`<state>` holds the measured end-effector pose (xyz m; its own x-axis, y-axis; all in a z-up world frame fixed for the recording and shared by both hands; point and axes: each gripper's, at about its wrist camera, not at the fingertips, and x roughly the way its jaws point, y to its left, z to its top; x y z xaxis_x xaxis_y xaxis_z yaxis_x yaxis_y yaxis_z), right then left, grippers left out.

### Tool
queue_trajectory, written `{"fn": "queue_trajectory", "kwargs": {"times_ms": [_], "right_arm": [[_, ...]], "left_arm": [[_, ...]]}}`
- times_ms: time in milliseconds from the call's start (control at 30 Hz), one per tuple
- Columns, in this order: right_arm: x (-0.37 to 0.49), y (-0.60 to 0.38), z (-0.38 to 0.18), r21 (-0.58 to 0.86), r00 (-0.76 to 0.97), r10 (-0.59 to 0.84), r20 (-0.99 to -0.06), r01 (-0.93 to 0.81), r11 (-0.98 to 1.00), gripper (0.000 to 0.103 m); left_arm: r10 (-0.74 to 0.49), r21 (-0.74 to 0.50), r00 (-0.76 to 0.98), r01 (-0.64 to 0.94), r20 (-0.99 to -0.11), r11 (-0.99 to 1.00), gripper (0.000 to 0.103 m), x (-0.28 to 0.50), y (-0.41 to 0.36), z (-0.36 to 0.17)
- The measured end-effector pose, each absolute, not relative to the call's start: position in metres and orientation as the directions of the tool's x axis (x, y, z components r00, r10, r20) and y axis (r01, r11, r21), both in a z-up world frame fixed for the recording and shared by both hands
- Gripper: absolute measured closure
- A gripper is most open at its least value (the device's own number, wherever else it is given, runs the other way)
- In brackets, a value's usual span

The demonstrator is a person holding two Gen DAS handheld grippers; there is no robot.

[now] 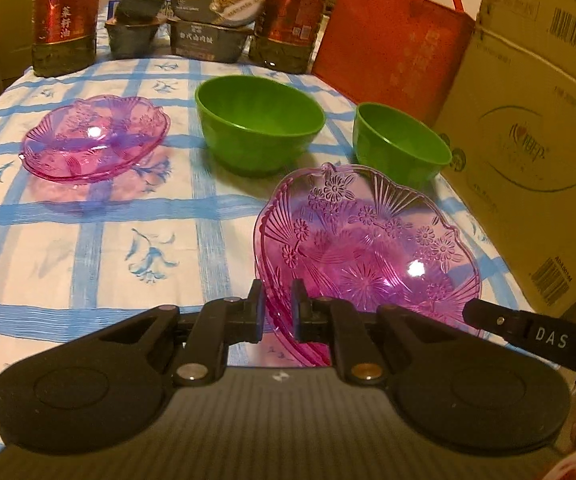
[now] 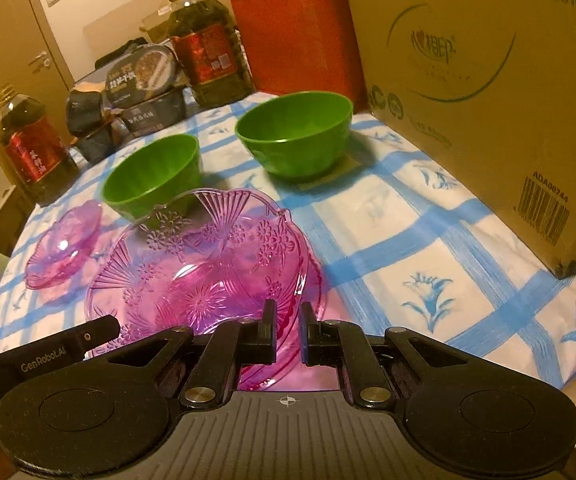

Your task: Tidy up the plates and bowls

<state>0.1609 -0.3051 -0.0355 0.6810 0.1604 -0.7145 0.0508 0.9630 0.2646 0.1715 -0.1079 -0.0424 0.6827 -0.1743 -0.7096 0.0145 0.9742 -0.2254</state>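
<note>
A clear pink patterned plate (image 1: 367,256) is held tilted above the tablecloth; it also shows in the right wrist view (image 2: 204,276). My left gripper (image 1: 278,292) is shut on its left rim. My right gripper (image 2: 288,314) is shut on its right rim, and its finger shows in the left wrist view (image 1: 487,318). A second pink plate (image 1: 96,136) rests at the left, also in the right wrist view (image 2: 64,246). A large green bowl (image 1: 260,120) and a smaller green bowl (image 1: 401,144) stand behind the held plate, also in the right wrist view, large (image 2: 156,174) and smaller (image 2: 295,136).
The table has a blue-checked white cloth (image 1: 88,240). Two oil bottles (image 1: 66,16) (image 1: 289,16), stacked food boxes (image 1: 212,20) and a red bag (image 1: 391,44) line the back edge. A large cardboard box (image 1: 535,128) stands on the right side.
</note>
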Motion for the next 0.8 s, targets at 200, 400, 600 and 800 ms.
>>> {"fn": "queue_trajectory", "kwargs": {"times_ms": [200,400,600,800], "right_arm": [[0.165,-0.31,-0.043,0.264,0.675,0.155,-0.721,0.06,0.963,0.092],[0.169,-0.309,-0.048,0.251,0.67,0.148,-0.727,0.059,0.966,0.092],[0.17,-0.312,-0.051,0.273,0.687,0.154,-0.71,0.066,0.96,0.091],[0.164,-0.311,-0.039,0.273,0.707,0.152,-0.691,0.06,0.96,0.09]], "left_arm": [[-0.174,-0.211,0.671,0.027,-0.721,0.977,0.091,0.176,-0.112,-0.05],[-0.167,-0.196,0.657,0.031,-0.735,0.98,0.09,0.182,-0.115,-0.054],[-0.159,-0.195,0.657,0.018,-0.737,0.981,0.081,0.184,-0.114,-0.056],[-0.156,-0.211,0.673,0.001,-0.723,0.978,0.081,0.177,-0.108,-0.049]]}}
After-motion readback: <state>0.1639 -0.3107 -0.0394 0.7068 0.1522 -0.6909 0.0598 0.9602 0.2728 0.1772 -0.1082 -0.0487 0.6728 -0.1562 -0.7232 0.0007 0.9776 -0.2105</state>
